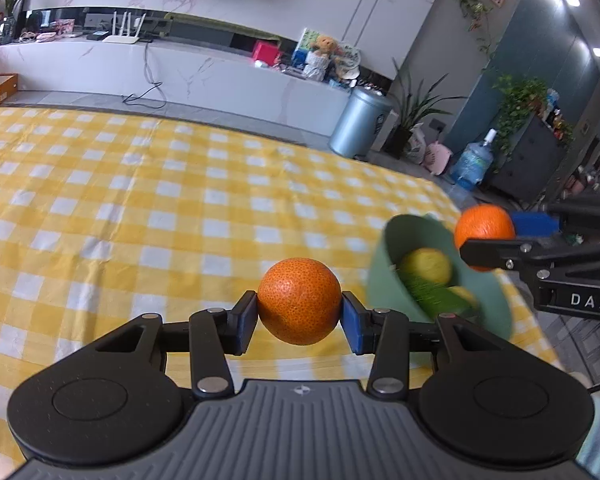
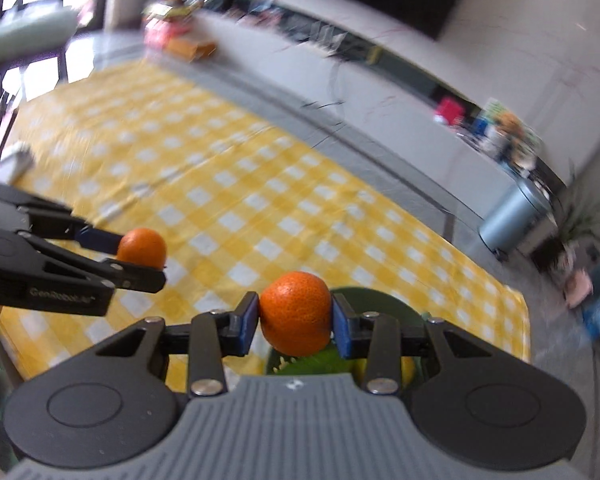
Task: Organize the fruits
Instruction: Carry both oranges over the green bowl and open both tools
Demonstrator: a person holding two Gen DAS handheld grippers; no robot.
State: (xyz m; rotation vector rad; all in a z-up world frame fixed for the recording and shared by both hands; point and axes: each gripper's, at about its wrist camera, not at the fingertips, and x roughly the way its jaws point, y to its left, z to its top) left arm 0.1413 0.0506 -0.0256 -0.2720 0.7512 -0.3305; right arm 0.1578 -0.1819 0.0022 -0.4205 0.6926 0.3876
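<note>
Now | left claw (image 1: pixel 299 314) clamps an orange (image 1: pixel 299 300) lower centre, lifted off the yellow-checked desk (image 1: pixel 140 200) for carrying | right claw (image 2: pixel 295 320) clamps a second orange (image 2: pixel 295 312) above the green bowl (image 1: pixel 384 280), likely to drop it among the lemons (image 1: pixel 426 266).
</note>
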